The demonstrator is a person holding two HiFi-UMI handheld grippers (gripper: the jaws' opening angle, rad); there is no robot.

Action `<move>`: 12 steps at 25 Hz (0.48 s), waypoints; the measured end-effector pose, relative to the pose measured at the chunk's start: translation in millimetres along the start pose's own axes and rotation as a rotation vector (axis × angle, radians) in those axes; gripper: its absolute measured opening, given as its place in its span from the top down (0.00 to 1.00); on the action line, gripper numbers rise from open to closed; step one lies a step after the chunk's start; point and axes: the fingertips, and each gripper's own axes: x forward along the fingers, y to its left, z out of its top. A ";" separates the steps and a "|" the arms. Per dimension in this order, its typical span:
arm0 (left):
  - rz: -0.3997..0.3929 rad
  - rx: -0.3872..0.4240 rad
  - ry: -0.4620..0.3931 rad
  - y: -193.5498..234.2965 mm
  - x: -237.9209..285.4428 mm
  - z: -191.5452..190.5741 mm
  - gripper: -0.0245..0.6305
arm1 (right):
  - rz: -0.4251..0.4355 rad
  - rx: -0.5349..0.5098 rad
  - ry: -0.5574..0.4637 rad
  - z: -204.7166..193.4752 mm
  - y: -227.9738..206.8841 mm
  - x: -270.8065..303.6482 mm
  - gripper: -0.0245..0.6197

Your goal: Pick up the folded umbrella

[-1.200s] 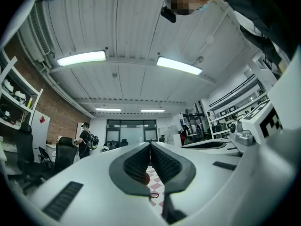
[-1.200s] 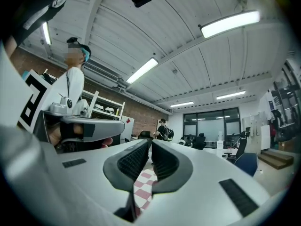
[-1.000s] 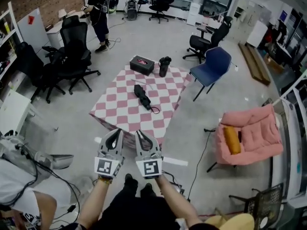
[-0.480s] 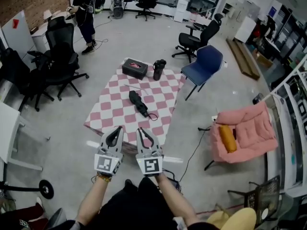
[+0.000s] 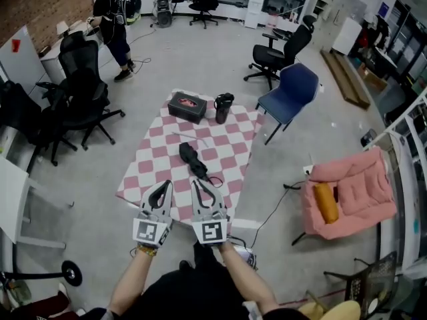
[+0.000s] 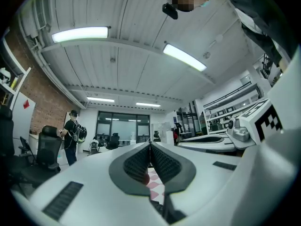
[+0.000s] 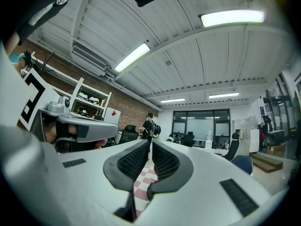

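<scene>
Folded umbrella [image 5: 191, 160]: one, black, lying flat near the middle of the checked table [image 5: 150, 179], with its wrist loop trailing toward my side. Nothing touches it. I judge that the pick-up has not yet started, so the reach, the grip and the lift are all left to do.

Also on the table, at its far edge: one black box [image 5: 186, 107] and one dark bottle [image 5: 223, 108]. They stand near each other and well apart from the umbrella.

Grippers: two, side by side at the table's near edge and short of the umbrella. The left gripper [image 5: 162, 184] has its jaws closed pad to pad, with nothing between them. The right gripper [image 5: 198, 183] is closed and empty in the same way. Both must open before either can take the umbrella.

Surroundings: one blue chair [image 5: 293, 89] beside the table's far right corner, and one pink armchair [image 5: 350, 192] to the right, carrying one orange cushion [image 5: 325, 202]. One person [image 5: 110, 22] stands at the far left among several black office chairs.
</scene>
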 end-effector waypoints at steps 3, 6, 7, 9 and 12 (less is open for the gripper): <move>0.022 -0.002 0.001 12.0 29.0 -4.2 0.94 | 0.012 0.012 -0.002 -7.7 -22.2 23.2 0.93; 0.025 0.001 0.001 16.2 49.7 -7.9 0.94 | 0.024 0.013 0.005 -16.4 -38.1 38.8 0.93; 0.022 0.000 0.001 17.2 55.6 -9.7 0.94 | 0.023 0.014 0.011 -20.3 -43.1 44.2 0.93; 0.015 -0.004 0.005 21.0 65.6 -14.9 0.94 | 0.016 0.013 0.022 -26.8 -52.1 54.5 0.93; 0.010 -0.025 0.016 30.2 79.0 -22.6 0.94 | 0.007 0.007 0.040 -34.5 -61.7 70.9 0.93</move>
